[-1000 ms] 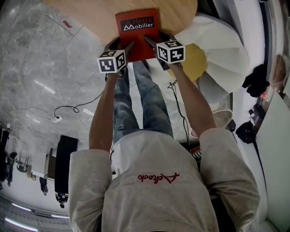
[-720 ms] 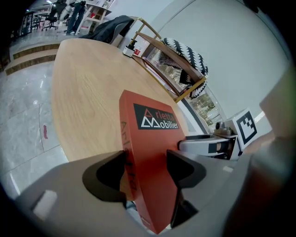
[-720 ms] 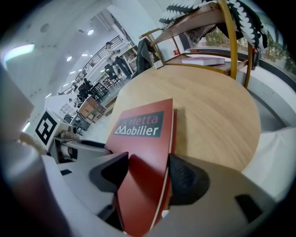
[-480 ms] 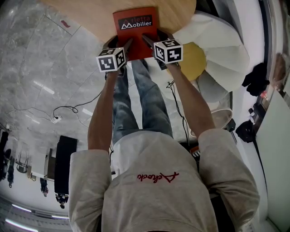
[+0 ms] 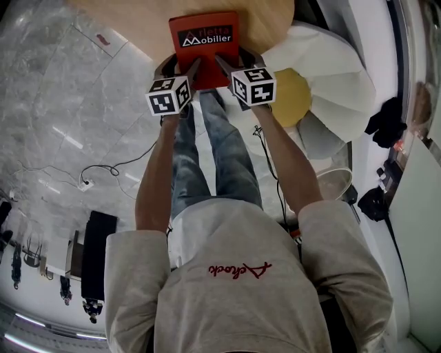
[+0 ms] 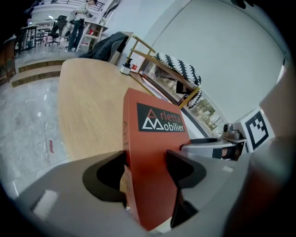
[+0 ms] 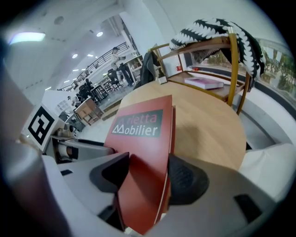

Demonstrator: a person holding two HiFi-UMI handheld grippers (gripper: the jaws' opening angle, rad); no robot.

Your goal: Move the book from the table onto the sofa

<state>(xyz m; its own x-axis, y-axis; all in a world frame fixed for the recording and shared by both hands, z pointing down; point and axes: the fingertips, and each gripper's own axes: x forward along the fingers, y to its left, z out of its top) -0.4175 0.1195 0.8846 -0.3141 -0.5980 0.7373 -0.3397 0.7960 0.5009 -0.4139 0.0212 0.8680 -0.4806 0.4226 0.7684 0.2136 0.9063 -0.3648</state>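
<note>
**Q:** What was nearest the camera?

**A:** Looking steeply down, a person in a grey sweatshirt (image 5: 238,276) reached both arms forward. Each hand held a gripper with a marker cube on it.

**Q:** What were the jaws doing?

**A:** The left gripper (image 5: 195,69) was clenched on the near left edge of a red book (image 5: 204,38), one jaw on each cover. The right gripper (image 5: 224,65) pinched the near right edge the same way. Each gripper's own view showed the book wedged tight between its dark jaws.

**Q:** Where was the book?

**A:** It was at the rim of a round wooden bench (image 5: 138,21), with its near end out past the rim and above the floor. The white title block faced up. No view settled whether its far end rested on the wood.

**Q:** And beyond it?

**A:** Off to the person's right, beside the bench, stood a white padded seat, probably the sofa (image 5: 331,76). A yellow cushion (image 5: 293,96) lay on it. The book was well apart from it, so the carry was hardly begun.

**Q:** What could have gone wrong from there?

**A:** Both grips sat along one edge only. On the swing to the right, the free end could have sagged and the pages fanned open. If the two hands had drifted apart or twisted unevenly, the cover might have bent or slid out of one pair of jaws. A low carry might also have clipped the far corner on the bench rim.
</note>
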